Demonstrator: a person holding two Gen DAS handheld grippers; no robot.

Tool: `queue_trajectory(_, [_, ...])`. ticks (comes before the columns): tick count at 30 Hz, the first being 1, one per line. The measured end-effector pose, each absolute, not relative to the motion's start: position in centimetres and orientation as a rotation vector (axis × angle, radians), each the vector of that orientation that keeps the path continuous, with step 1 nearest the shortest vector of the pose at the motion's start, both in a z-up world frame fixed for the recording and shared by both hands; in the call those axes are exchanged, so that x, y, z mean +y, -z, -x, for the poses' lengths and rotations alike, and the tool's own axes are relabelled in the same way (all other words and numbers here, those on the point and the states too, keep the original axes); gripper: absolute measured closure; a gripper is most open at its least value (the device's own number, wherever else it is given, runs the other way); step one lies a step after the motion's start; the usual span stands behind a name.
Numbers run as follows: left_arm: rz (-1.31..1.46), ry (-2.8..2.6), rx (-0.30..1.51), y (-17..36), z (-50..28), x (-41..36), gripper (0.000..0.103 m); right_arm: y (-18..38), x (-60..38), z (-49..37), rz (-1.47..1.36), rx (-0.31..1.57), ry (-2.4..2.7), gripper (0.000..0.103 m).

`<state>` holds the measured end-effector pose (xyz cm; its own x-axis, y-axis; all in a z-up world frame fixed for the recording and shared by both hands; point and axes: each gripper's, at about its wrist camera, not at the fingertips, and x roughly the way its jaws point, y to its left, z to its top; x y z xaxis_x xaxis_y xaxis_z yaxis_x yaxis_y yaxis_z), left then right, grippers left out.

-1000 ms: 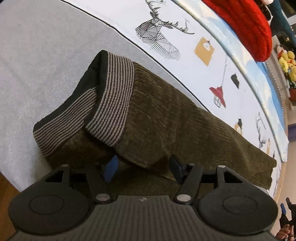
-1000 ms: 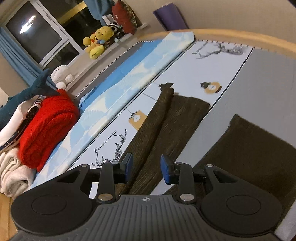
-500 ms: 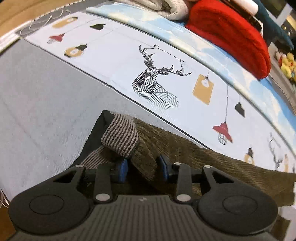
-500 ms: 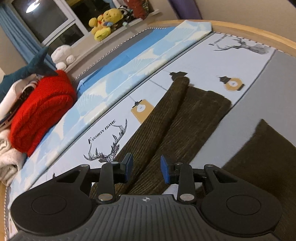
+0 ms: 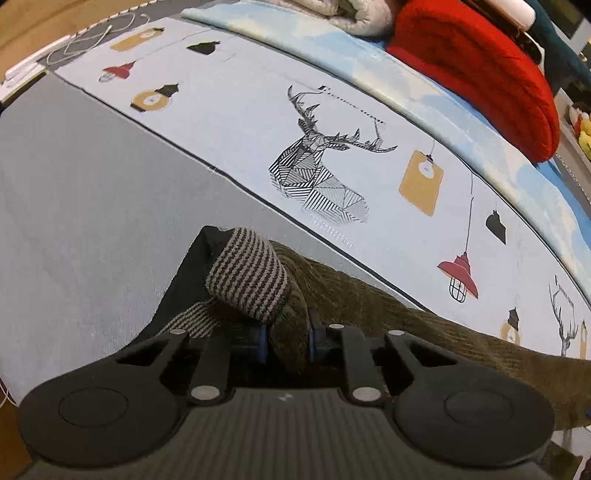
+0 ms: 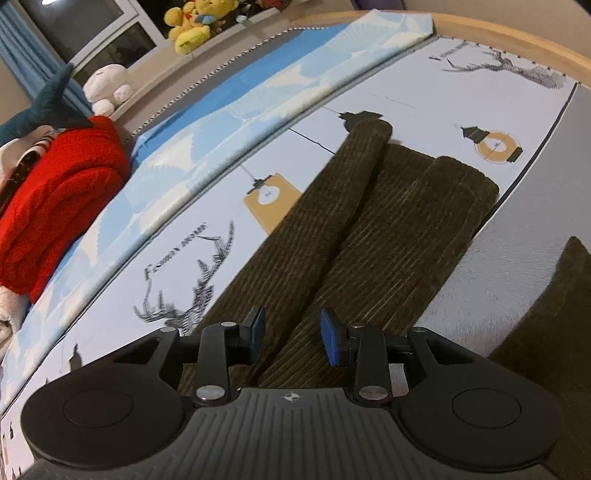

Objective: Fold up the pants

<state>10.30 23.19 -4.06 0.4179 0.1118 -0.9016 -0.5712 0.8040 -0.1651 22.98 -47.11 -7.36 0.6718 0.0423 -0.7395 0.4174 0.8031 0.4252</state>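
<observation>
Dark olive corduroy pants [image 5: 369, 306] with a striped waistband [image 5: 247, 273] lie on the bed. My left gripper [image 5: 286, 338] is shut on a bunched fold of the pants just below the waistband and lifts it. In the right wrist view the two pant legs [image 6: 351, 229] stretch away over the printed sheet, side by side. My right gripper [image 6: 291, 332] is open and empty, with its blue pads on either side of the seam between the legs, just above the cloth. Another dark part of the pants [image 6: 554, 314] lies at the right.
The bed [image 5: 92, 203] has a grey cover and a white sheet printed with deer [image 5: 321, 173] and lamps. A red blanket [image 5: 480, 70] and folded towels lie at the far side. Plush toys [image 6: 192, 22] sit on a windowsill. A wooden bed edge [image 6: 517, 33] curves at the right.
My left gripper closed on the pants near the waistband and lifted it, bunching the cloth. My right gripper moved lower and closer over the pant legs, still open.
</observation>
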Motion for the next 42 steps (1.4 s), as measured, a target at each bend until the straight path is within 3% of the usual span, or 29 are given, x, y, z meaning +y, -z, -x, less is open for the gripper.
queue_trajectory(14, [0.476, -0.455, 1.073, 4.0, -10.8, 22.9, 0.082, 12.0, -49.4, -25.4, -0.895, 0.770, 0.181, 0.063])
queue_trajectory(16, [0.479, -0.449, 1.075, 3.9, -10.7, 23.0, 0.082, 12.1, -48.9, -26.0, -0.879, 0.767, 0.189, 0.069])
queue_trajectory(18, [0.487, -0.444, 1.078, 3.7, -10.7, 23.2, 0.082, 12.2, -48.5, -26.3, -0.857, 0.766, 0.196, 0.094])
queue_trajectory(20, [0.505, -0.436, 1.077, 3.5, -10.6, 23.5, 0.082, 11.8, -48.6, -26.3, -0.849, 0.748, 0.213, 0.099])
queue_trajectory(24, [0.516, -0.419, 1.075, 2.9, -10.4, 23.8, 0.084, 8.5, -48.6, -25.1, -0.878, 0.663, 0.217, 0.100])
queue_trajectory(35, [0.557, -0.283, 0.978, -0.5, -5.7, 25.8, 0.091, -2.3, -48.9, -10.9, -0.802, 0.526, 0.214, 0.101])
queue_trajectory(39, [0.583, -0.263, 0.982, -1.0, -2.8, 27.5, 0.091, -3.0, -49.1, -3.7, -0.770, 0.568, 0.262, 0.101])
queue_trajectory(42, [0.540, -0.272, 1.057, -0.3, -1.6, 27.9, 0.091, -0.7, -49.7, 0.5, -0.748, 0.706, 0.318, 0.101])
